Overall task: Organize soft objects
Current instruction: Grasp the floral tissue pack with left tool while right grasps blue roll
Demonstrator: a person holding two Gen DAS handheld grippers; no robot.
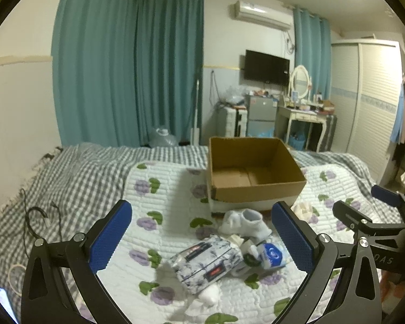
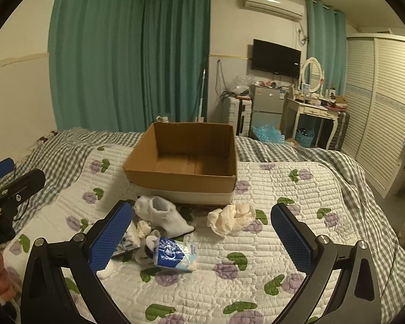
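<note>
Soft things lie in a loose heap on the flowered quilt (image 2: 270, 243) of my bed, just in front of an open cardboard box (image 2: 186, 159) that has nothing visible inside it. A white sock (image 2: 164, 216) sits nearest the box, with smaller white bits bunched beneath it. A blue-and-white tissue pack (image 2: 175, 255) rests in front of the sock, and a cream lacy cloth (image 2: 233, 217) lies off to the right, apart from the pile. From the left wrist view I also see a flat floral-patterned packet (image 1: 208, 263) — it touches the left side of the heap. My left claw (image 1: 202, 243) hangs over that packet with its blue pads wide apart, gripping nothing. My right claw (image 2: 202, 243) hovers over the tissue pack and cloth, likewise spread open and empty — neither touches the quilt.
</note>
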